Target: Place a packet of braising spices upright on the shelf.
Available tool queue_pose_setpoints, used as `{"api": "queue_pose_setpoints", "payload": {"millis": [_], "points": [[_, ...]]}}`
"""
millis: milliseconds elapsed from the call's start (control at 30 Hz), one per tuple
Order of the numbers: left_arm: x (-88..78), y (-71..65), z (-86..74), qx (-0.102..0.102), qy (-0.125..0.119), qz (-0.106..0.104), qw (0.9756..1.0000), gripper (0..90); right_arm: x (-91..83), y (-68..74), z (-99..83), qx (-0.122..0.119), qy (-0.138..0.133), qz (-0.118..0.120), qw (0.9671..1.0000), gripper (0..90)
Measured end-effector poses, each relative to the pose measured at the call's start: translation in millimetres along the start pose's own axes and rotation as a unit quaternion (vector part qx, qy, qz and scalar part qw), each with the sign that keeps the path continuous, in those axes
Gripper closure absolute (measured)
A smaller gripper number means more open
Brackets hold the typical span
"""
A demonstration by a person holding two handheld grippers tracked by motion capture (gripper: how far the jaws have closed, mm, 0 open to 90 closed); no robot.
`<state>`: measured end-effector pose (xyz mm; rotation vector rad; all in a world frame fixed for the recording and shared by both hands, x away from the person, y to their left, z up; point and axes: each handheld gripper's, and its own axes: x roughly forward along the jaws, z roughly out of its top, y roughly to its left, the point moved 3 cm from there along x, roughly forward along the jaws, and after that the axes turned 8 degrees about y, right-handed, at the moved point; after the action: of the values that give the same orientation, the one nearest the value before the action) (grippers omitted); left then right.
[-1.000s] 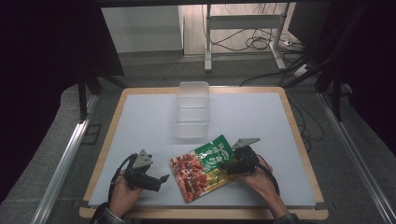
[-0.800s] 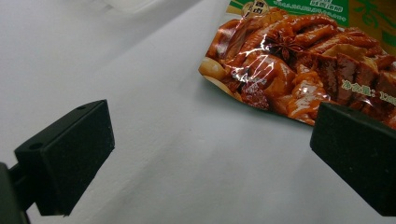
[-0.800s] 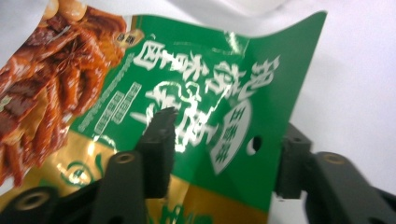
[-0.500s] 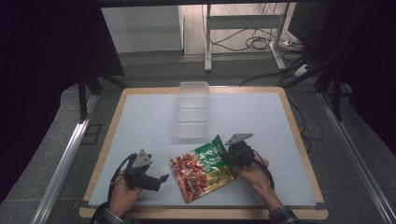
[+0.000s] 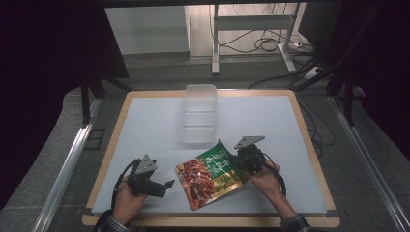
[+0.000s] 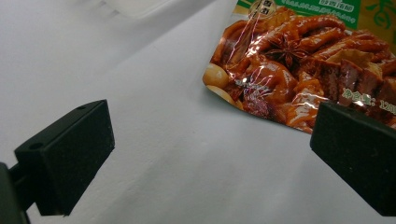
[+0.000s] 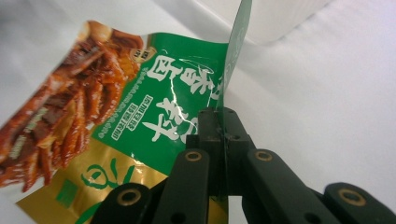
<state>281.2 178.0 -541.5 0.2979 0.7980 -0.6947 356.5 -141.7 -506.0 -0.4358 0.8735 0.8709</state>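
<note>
Left gripper [image 5: 162, 186]: held low over the white table near its front-left edge, jaws spread wide and empty, aimed right toward the snack pouch; the person's left hand [image 5: 126, 203] grips it from behind.
Snack pouch [image 5: 211, 172]: red, green and gold foil packet on the table between the two grippers, its right edge lifted off the surface.
Right gripper [image 7: 223, 123]: jaws pressed together on the pouch's green edge, which stands up on end between them; right hand [image 5: 265, 180] behind it, forearm coming in from the front edge.
Clear container [image 5: 198, 112]: transparent plastic box, lid off, nothing visible inside, at table centre just behind the pouch.
Table [image 5: 145, 125]: white top with a pale wooden rim.
Room: dark surroundings, grey floor, cables [image 5: 270, 43] and a metal frame beyond the far edge.
</note>
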Motion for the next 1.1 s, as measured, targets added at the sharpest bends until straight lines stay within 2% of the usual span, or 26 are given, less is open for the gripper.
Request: {"api": "queue_pose_setpoints", "payload": {"millis": [167,367,533,567,667,1100], "points": [[-1.1,1.1,-0.2,-0.001,-0.002,0.0,1.0,0.0,-10.7,0.3,3.8,0.012,-0.009,0.016,0.9998,88.9],[-1.0,0.7,0.1,-0.002,-0.004,0.0,1.0,0.0,-25.9,4.0,11.0,0.011,-0.021,0.028,0.9993,88.6],[-0.7,0.2,0.3,-0.003,-0.005,-0.002,1.0,0.0,-48.4,8.1,19.4,0.009,-0.037,0.029,0.9989,88.8],[-0.7,0.2,0.3,-0.003,-0.005,-0.002,1.0,0.0,-48.4,8.1,19.4,0.009,-0.037,0.029,0.9989,88.8],[-0.6,0.0,0.6,-0.001,-0.005,-0.001,1.0,0.0,-63.0,12.8,29.6,0.009,-0.051,0.041,0.9978,88.8],[-3.9,-0.6,1.8,0.0,-0.021,-0.012,0.9997,0.0,-95.6,27.7,67.5,-0.034,-0.056,0.054,0.9964,89.1]]}}
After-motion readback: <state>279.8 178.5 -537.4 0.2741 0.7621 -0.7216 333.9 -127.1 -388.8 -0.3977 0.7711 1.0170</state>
